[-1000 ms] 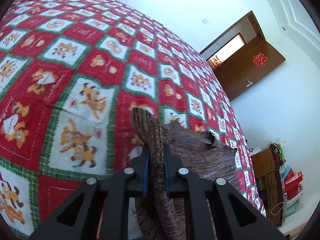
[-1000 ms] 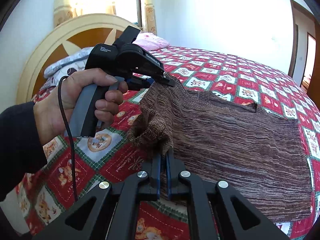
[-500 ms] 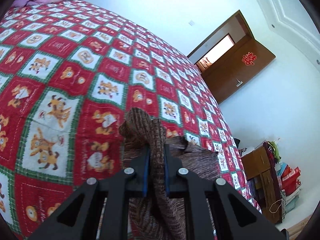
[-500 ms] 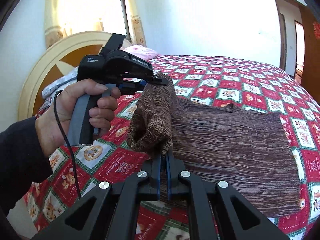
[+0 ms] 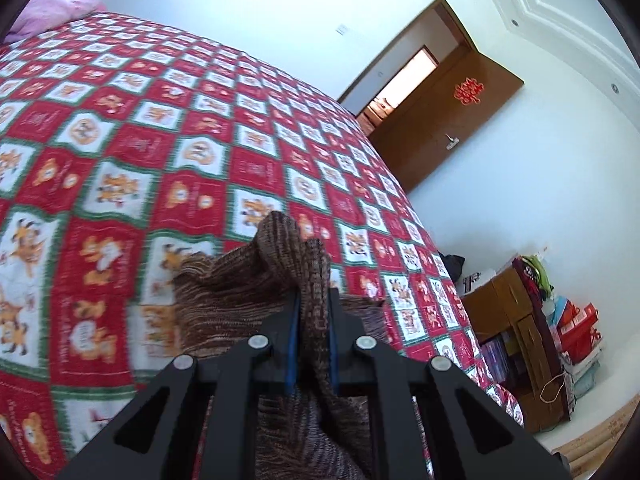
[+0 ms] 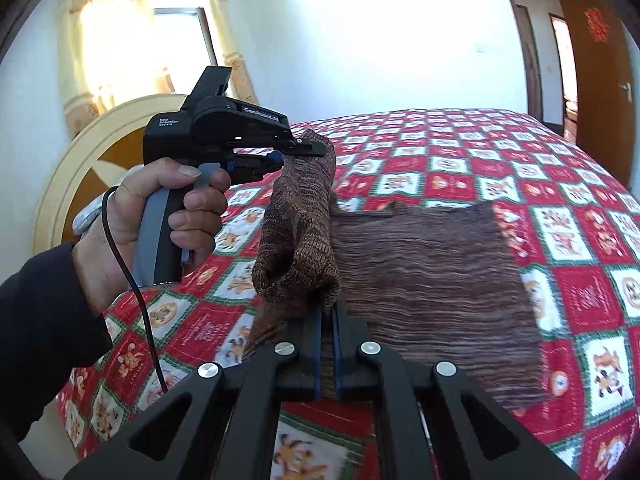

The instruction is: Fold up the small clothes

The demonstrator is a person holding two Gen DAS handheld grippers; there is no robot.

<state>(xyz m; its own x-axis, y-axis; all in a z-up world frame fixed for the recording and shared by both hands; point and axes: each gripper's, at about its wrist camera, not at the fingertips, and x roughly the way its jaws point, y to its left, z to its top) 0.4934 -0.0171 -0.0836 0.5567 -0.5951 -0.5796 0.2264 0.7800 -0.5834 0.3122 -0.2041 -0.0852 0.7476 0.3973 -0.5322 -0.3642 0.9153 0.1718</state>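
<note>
Black claw (image 6: 327,344) with blue pads and silver screws; bare hand (image 6: 136,224), dark sleeve, black cable.

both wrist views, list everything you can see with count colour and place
knit garment: 1, brown, on the bed, one edge lifted
quilt: 1, red, green and white bear checks, covering the bed
pillow: 1, pink, head of the bed
headboard: 1, cream and brown, behind the left hand
door: 1, brown, open, red ornament on it
curtain: 1, pale yellow, at the window
left tongs: black, shut on the garment
right tongs: black, shut on the garment
left hand: 1, gripping the handle
</note>
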